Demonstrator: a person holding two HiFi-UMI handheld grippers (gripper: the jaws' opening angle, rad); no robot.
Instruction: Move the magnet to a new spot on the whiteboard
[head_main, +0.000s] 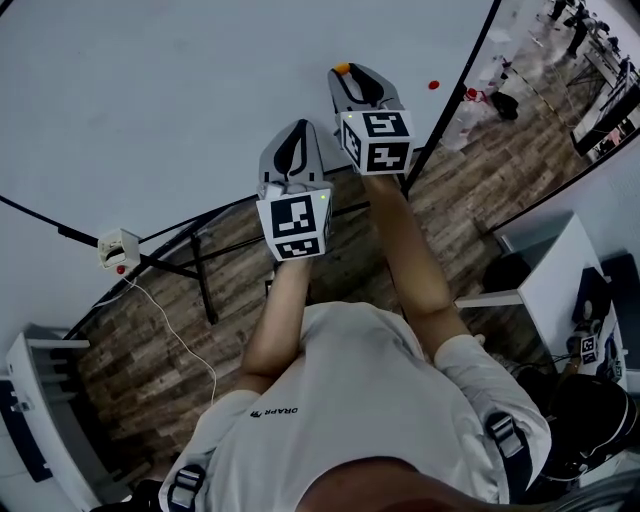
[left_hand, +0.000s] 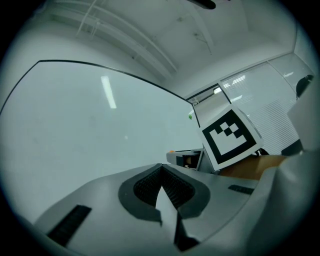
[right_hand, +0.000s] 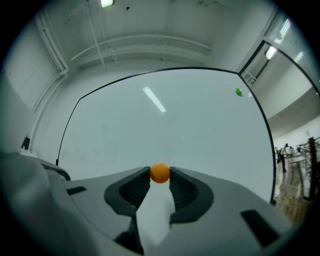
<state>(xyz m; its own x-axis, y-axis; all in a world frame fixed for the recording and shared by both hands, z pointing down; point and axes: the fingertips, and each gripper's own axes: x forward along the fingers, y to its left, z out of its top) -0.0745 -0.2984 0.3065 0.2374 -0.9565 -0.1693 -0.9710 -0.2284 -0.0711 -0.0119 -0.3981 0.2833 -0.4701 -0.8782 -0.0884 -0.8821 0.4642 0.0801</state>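
Clearly the orange magnet sits pinched between the right tool's tips, while the left tool is closed, empty.

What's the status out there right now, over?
Right gripper shut on orange magnet, up at the whiteboard. Left gripper shut, empty, held alongside. Green magnet far off at upper right, not in the way.

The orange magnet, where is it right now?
The orange magnet sits at the centre of the right gripper view, pinched by the right hand-held gripper, in front of the whiteboard.
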